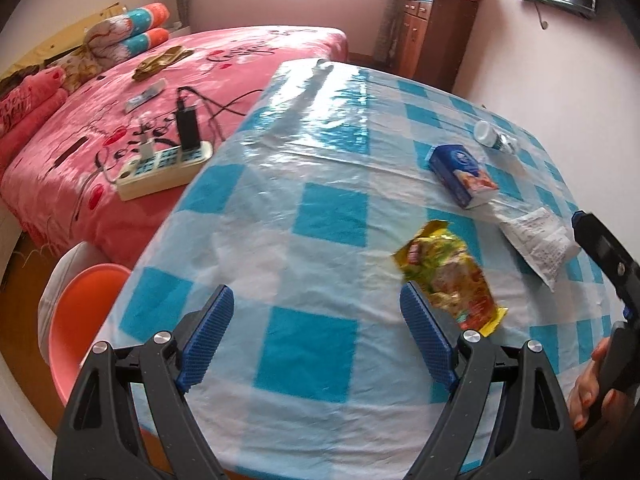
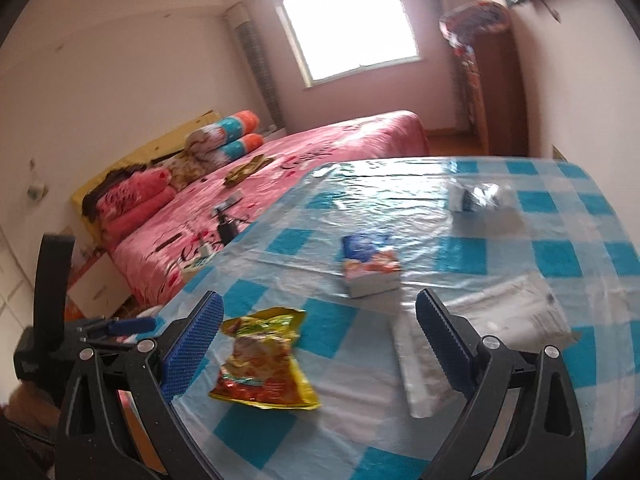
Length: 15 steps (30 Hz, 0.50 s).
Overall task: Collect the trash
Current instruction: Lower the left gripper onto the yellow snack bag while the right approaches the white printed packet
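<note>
- Hovering over the checked table (image 1: 312,248), the left gripper (image 1: 316,332) gapes wide, empty.
- The right gripper (image 2: 320,340) (equally empty) stands open near the yellow wrapper (image 2: 264,356).

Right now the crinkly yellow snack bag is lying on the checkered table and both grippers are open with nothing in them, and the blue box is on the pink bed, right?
Nearly. The blue box is not on the bed; it lies on the checkered table, beyond the yellow snack bag, as the left wrist view shows. The rest holds: the left gripper and right gripper are open and empty.
</note>
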Available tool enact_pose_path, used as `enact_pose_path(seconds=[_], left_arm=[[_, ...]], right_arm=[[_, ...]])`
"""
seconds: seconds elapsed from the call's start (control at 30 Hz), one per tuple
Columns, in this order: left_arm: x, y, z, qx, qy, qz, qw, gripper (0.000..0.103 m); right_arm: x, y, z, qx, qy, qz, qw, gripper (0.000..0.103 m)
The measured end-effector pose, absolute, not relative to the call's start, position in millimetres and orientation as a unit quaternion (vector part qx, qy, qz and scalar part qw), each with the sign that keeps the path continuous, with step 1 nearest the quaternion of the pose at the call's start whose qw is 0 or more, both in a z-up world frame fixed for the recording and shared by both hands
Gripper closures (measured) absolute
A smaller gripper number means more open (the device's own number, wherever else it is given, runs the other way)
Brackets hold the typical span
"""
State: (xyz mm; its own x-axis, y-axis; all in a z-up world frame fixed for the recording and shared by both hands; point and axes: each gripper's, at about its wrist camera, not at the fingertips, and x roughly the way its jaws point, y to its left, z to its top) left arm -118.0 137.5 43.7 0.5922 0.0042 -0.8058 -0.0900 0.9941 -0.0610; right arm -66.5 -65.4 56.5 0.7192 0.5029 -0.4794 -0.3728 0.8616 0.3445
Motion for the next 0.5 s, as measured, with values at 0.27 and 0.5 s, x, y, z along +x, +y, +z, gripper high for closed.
enact_pose_path(seconds=[0.27, 0.5], left_arm=[[-108, 103, 38, -0.034, 0.46, -0.012, 0.887, 0.017], [-104, 83, 30, -0.048, 0.472, -0.038, 0.88, 0.017]], right_arm=[[-58, -120, 47, 0.191, 0.303, 0.14, 0.923, 0.007], [-54, -164, 29, 0.284, 0.323, 0.092, 0.898, 0.007]])
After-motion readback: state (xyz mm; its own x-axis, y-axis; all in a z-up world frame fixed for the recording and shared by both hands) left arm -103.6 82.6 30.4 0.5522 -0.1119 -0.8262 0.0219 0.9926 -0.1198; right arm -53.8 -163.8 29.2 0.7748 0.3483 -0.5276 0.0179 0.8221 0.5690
